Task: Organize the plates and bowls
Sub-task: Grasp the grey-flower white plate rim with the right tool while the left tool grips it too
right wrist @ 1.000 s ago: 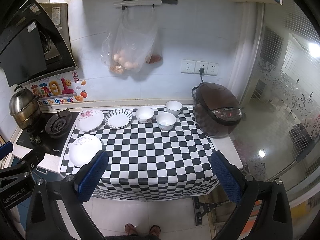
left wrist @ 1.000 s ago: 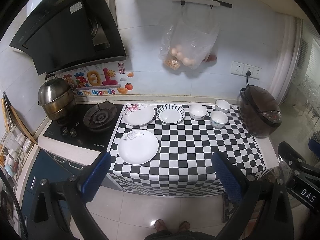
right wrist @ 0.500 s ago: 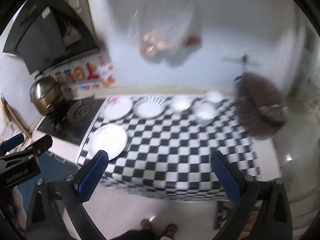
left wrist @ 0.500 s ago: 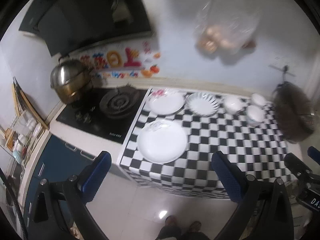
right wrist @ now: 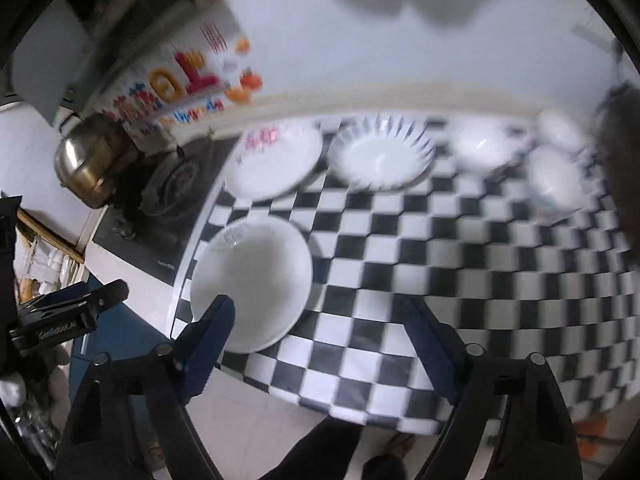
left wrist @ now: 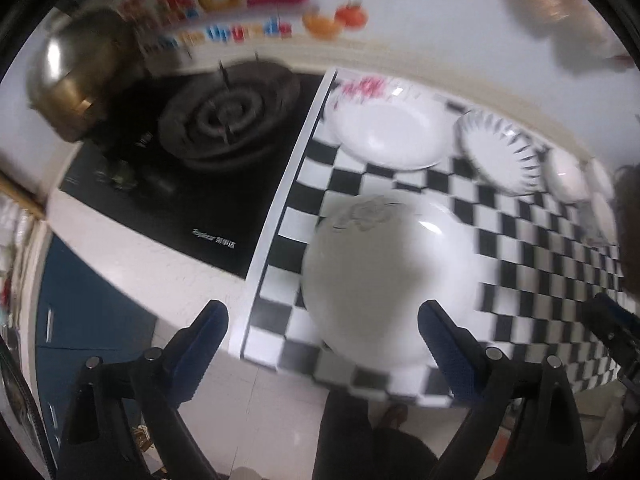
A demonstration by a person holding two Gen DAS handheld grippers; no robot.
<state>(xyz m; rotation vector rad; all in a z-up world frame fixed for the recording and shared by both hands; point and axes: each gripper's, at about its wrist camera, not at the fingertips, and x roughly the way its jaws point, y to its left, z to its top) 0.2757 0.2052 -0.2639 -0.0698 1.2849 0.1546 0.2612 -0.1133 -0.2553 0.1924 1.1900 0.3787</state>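
Observation:
A large plain white plate [left wrist: 392, 272] lies near the front left corner of the checkered counter cloth [left wrist: 520, 248]. My left gripper [left wrist: 322, 320] hovers just above its near rim, jaws wide and closing, the pads touching nothing. Behind it sit a pink-flowered plate [left wrist: 388, 128] and a black-rayed plate [left wrist: 500, 152]. In the right wrist view the white plate [right wrist: 252, 280] lies at lower left, partly behind the left finger of my right gripper [right wrist: 318, 314], which is also closing with only cloth between its fingers. Three white bowls [right wrist: 488, 144] [right wrist: 556, 180] [right wrist: 560, 132] stand at the back right.
A black gas hob [left wrist: 224, 120] with a steel pot [left wrist: 76, 80] adjoins the cloth on the left. A dark rice cooker [right wrist: 624, 152] blurs at the far right. The counter's front edge [right wrist: 360, 408] drops to the floor, where the person's legs [left wrist: 360, 440] show.
Both grippers have swept down and forward toward the counter and tipped downward. The plates now fill the views. Both pairs of jaws have narrowed slightly.

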